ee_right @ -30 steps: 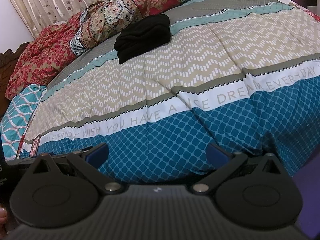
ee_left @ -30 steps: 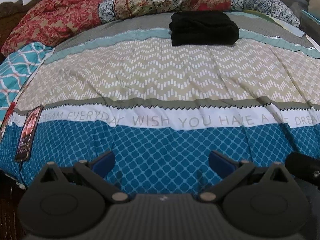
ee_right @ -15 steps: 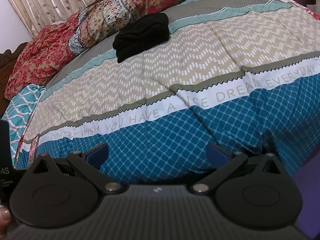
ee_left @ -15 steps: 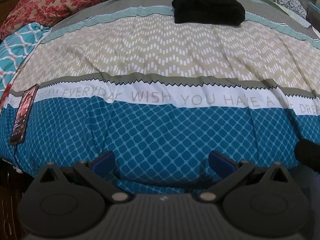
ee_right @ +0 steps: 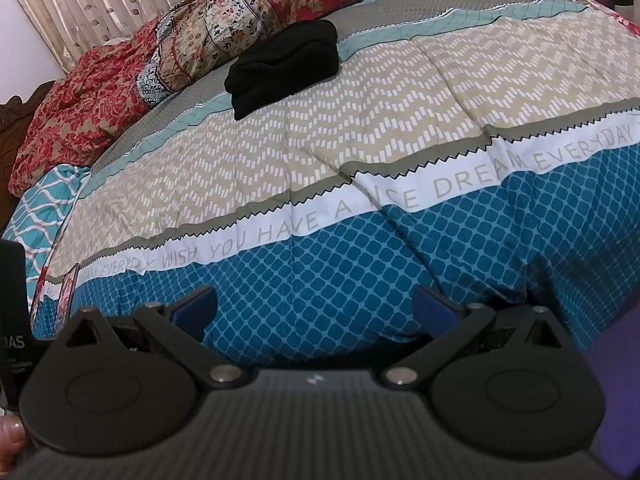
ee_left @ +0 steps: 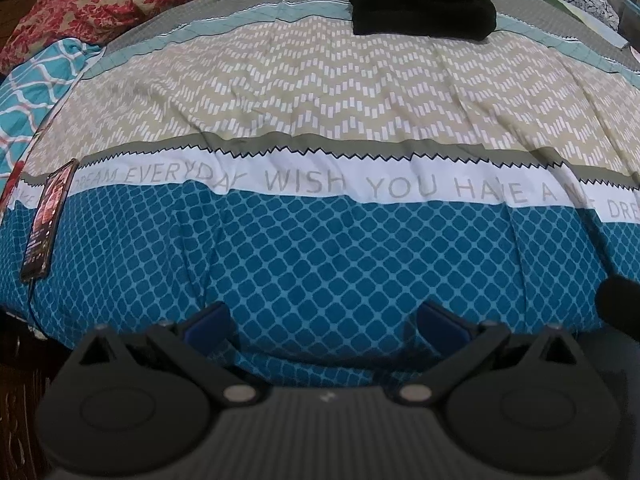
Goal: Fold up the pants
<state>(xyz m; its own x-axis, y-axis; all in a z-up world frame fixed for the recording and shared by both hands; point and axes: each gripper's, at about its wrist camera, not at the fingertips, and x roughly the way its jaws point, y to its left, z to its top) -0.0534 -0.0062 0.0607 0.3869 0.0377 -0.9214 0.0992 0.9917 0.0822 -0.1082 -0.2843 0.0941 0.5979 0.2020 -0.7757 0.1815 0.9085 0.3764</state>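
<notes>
The fingers of the left gripper [ee_left: 322, 322] stand wide apart with nothing between them, low over the near edge of the bed; those of the right gripper [ee_right: 316, 306] are equally spread and empty, at the same near edge. Neither touches any cloth.

The bedspread [ee_left: 320, 248] fills almost everything ahead: a blue lattice band nearest, a white band of lettering, then beige chevrons, then grey and pale teal stripes at the far side. It is soft and already creased, so fingers dragged across it on the way out could catch it and pull it into ridges.

Along the far left lies a heap of red floral quilts [ee_right: 100, 92]. It sits just beyond the pants, and a grab that overshoots might pinch quilt instead.

The black pants [ee_left: 420, 4] lie at the far side of the bed, on the grey and teal stripes, well apart from both grippers. They look already bundled into a compact stack, so the task seems near its end or about to be tidied. The long reach is the main risk: from here the layers are hard to tell apart, and closing on only the top layer would probably peel the stack open.

A phone [ee_left: 48, 220] rests at the near left edge of the bed; a wide sweep of the left gripper, or a tug on the bedspread, could knock it off.
</notes>
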